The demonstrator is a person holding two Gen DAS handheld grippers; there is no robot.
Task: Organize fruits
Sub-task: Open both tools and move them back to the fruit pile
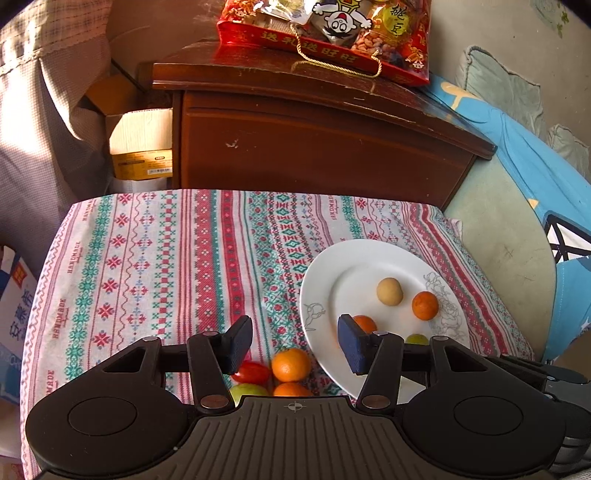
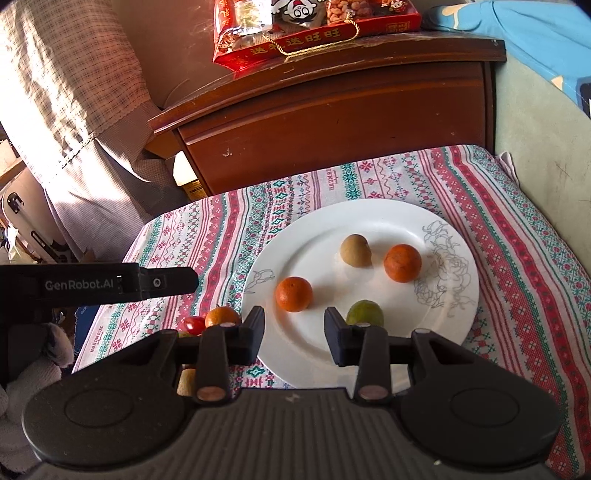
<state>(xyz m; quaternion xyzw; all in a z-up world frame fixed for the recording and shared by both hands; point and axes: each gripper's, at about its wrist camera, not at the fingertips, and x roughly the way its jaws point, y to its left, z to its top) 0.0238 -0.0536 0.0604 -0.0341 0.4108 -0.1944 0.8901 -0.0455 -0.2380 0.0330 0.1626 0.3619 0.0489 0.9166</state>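
Observation:
A white plate [image 2: 369,218] lies on the patterned cloth; it also shows in the left wrist view [image 1: 332,280]. On it are two oranges [image 2: 294,294] [image 2: 402,263], a tan round fruit [image 2: 355,250] and a green fruit [image 2: 365,312]. Beside the plate on the cloth lie an orange [image 1: 291,364], a second orange [image 1: 291,389], a red tomato [image 1: 252,372] and a green fruit [image 1: 248,390]. My left gripper [image 1: 295,345] is open and empty above these loose fruits. My right gripper [image 2: 294,336] is open and empty over the plate's near rim.
A dark wooden cabinet [image 1: 314,147] stands behind the cloth-covered table, with a red snack bag [image 1: 332,33] on top. A blue and green bedding [image 1: 535,155] lies to the right. Cardboard boxes [image 1: 142,144] and a curtain [image 1: 44,110] are at the left.

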